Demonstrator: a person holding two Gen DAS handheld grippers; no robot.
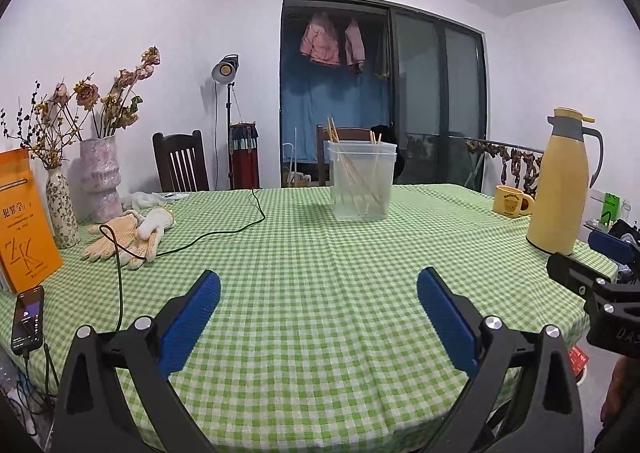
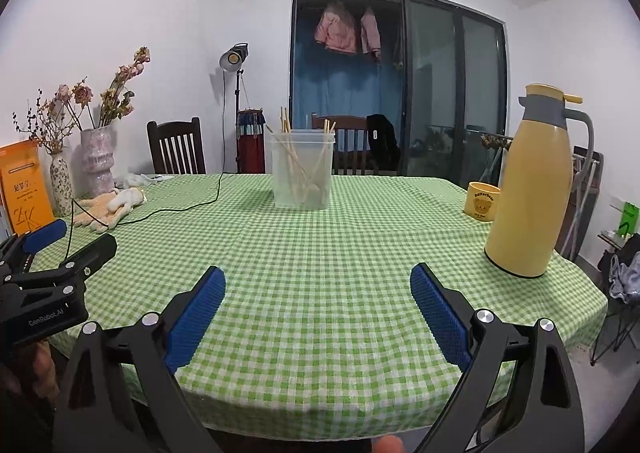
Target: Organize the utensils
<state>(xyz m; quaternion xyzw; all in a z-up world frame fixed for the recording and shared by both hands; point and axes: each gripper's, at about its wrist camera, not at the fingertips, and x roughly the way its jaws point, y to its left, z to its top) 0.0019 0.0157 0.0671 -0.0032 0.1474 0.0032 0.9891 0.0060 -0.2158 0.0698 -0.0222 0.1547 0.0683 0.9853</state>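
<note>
A clear plastic container (image 1: 361, 185) (image 2: 303, 172) stands far back on the green checked tablecloth (image 1: 320, 261) (image 2: 320, 245). Several wooden chopsticks (image 1: 352, 173) (image 2: 298, 169) lean inside it, tips poking above the rim. My left gripper (image 1: 318, 285) hovers open above the near part of the table, nothing between its blue pads. My right gripper (image 2: 317, 281) is likewise open and empty, near the front edge. In the left wrist view the right gripper (image 1: 592, 273) shows at the right edge; the left gripper (image 2: 60, 245) shows at the left in the right wrist view.
A yellow thermos jug (image 1: 560, 185) (image 2: 532, 189) and yellow mug (image 1: 511, 201) (image 2: 482, 201) stand at the right. Work gloves (image 1: 128, 237) (image 2: 108, 209), a dark cable (image 1: 224, 233), vases with dried flowers (image 1: 100, 181) (image 2: 96, 161), an orange book (image 1: 22, 221) and a phone (image 1: 28, 319) occupy the left.
</note>
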